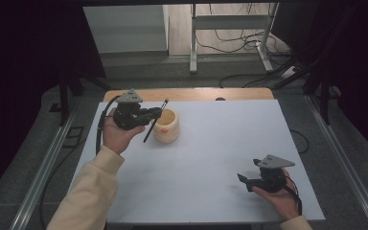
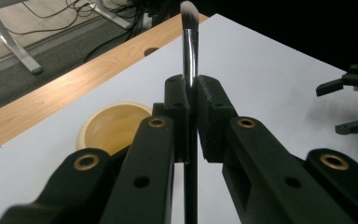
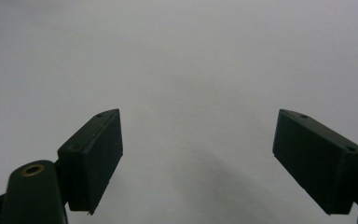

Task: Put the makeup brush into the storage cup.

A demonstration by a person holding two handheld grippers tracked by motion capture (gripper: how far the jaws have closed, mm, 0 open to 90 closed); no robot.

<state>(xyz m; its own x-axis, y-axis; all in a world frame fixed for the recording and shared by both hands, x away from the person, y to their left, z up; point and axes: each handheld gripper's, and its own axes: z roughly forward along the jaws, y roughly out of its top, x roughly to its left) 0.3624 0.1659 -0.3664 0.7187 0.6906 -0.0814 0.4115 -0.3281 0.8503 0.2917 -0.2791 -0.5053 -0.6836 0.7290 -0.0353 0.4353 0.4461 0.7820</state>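
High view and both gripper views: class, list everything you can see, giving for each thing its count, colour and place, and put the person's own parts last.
Brush: one, black handle, silver collar, pale bristles; clamped in the left gripper, bristle end up, beside the cup.
Cup: one, cream-yellow with an orange mark; far left part of the table, open top up.
Table: one, white top with a wooden strip along the far edge.
Metal frame: one, grey-white; on the floor beyond the table.
Cables: several, black; on the floor beyond the table.
Left gripper: one, black, shut on the brush.
Right gripper: one, black, jaws open over bare table, near right.
Sleeves: cream, near edge.
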